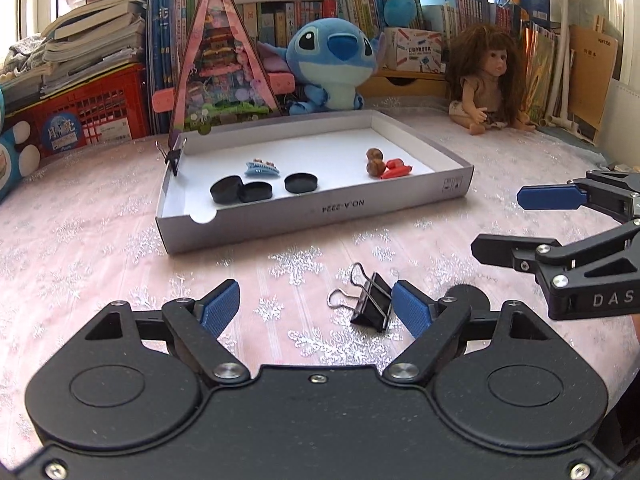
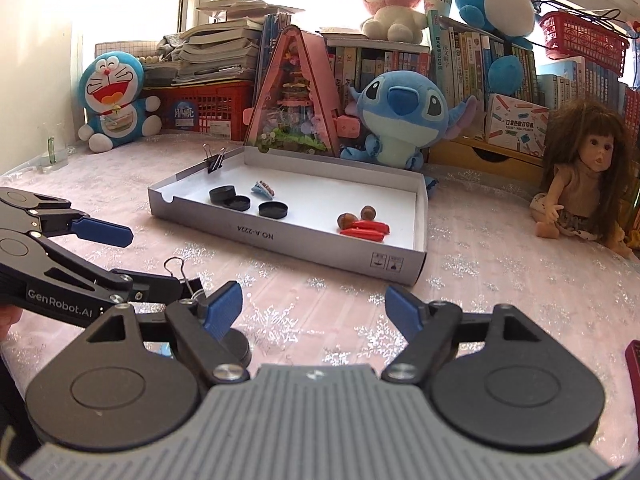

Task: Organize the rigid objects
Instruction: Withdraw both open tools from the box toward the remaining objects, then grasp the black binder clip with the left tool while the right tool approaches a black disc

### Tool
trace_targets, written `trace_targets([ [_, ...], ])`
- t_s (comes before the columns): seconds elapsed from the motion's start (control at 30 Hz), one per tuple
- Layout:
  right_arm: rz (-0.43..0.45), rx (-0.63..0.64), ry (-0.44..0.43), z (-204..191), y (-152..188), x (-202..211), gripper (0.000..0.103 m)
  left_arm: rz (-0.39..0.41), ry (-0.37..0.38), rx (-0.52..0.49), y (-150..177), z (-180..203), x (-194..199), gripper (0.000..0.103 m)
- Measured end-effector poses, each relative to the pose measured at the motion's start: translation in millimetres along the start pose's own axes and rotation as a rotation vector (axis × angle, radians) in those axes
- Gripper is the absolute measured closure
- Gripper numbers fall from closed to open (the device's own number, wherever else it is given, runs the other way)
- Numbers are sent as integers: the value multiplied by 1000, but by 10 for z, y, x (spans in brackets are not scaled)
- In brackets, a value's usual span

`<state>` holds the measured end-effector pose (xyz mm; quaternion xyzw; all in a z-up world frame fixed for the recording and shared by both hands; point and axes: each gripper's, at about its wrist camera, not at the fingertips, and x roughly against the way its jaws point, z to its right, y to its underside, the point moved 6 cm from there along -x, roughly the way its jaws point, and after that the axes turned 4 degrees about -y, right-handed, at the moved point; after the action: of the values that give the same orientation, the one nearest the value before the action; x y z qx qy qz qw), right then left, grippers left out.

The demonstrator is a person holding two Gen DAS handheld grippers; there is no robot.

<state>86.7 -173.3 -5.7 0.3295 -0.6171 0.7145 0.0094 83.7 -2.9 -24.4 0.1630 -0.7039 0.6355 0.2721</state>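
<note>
A shallow white box lid [image 1: 320, 210] [image 2: 280, 238] lies on the pink cloth. In it are three black round caps [image 1: 244, 191] [image 2: 236, 200], a blue hair clip [image 1: 262, 168] [image 2: 263, 190], two nuts [image 1: 376, 162] [image 2: 356, 218] and red pieces [image 1: 396, 170] [image 2: 366, 230]. A small binder clip [image 1: 174, 156] [image 2: 214, 162] grips the lid's far left rim. A black binder clip [image 1: 370, 298] [image 2: 184, 278] lies on the cloth just inside my left gripper's right finger. My left gripper [image 1: 316, 306] [image 2: 120, 264] is open around it. My right gripper [image 2: 314, 310] [image 1: 496, 220] is open and empty.
A black round cap [image 1: 468, 294] [image 2: 236, 346] lies on the cloth beside the clip. Behind the lid stand a pink triangular display [image 1: 222, 60], a Stitch plush [image 1: 332, 64], a doll [image 1: 488, 80], a Doraemon plush [image 2: 114, 100] and shelves of books.
</note>
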Motion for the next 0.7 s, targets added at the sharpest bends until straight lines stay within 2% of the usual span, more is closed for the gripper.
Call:
trace_targets([
  [0.33,-48,21,-27,-108,220,2,16,-36,-14,-2,74,-13,-119,21],
  [0.7,-56,34,-70,-237,252,-36,16,-39,-70,-11,76,-183,-119,21],
])
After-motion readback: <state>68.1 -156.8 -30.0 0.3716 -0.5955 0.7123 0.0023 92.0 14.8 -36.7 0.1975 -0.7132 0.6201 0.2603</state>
